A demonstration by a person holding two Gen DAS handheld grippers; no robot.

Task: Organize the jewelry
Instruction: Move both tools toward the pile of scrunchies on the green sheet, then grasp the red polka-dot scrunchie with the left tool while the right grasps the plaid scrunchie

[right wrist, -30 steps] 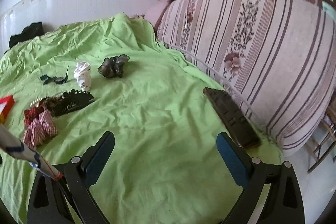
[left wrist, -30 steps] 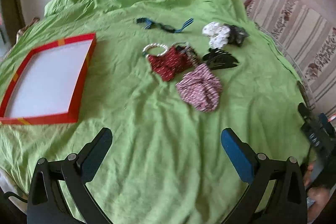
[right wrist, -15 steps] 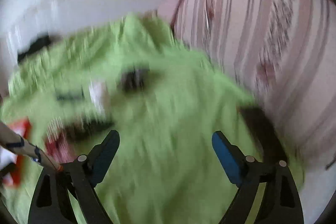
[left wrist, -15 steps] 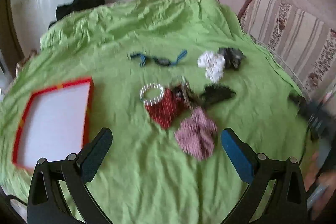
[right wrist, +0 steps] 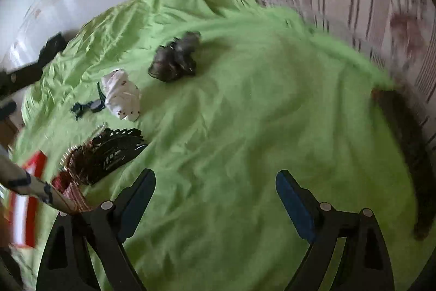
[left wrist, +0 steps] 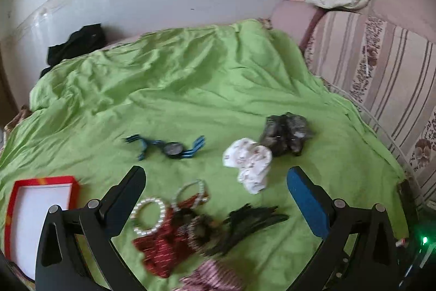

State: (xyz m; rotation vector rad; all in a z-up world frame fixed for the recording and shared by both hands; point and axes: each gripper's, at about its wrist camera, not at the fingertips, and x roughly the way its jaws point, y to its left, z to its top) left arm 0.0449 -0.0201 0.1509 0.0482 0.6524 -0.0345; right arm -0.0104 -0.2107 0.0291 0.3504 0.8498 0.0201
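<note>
Left gripper (left wrist: 215, 188) agape, empty | right gripper (right wrist: 215, 188) likewise | bracelets (left wrist: 148, 217) left-view only | left nearer pile than before

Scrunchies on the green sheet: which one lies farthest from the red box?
The dark grey scrunchie, nearest the striped sofa. The white one lies beside it; the red one sits closest to the red box.

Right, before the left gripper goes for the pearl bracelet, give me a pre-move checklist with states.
1. Left gripper jaws open, nothing held: ok.
2. Right gripper open, nothing held: ok.
3. Pearl bracelet in view between the left jaws: ok.
4. Bracelet free of neighbours: not ok, it lies against the red scrunchie.
5. Red box open, white floor bare: ok.
6. Right view sharp: not ok, blurred.
</note>
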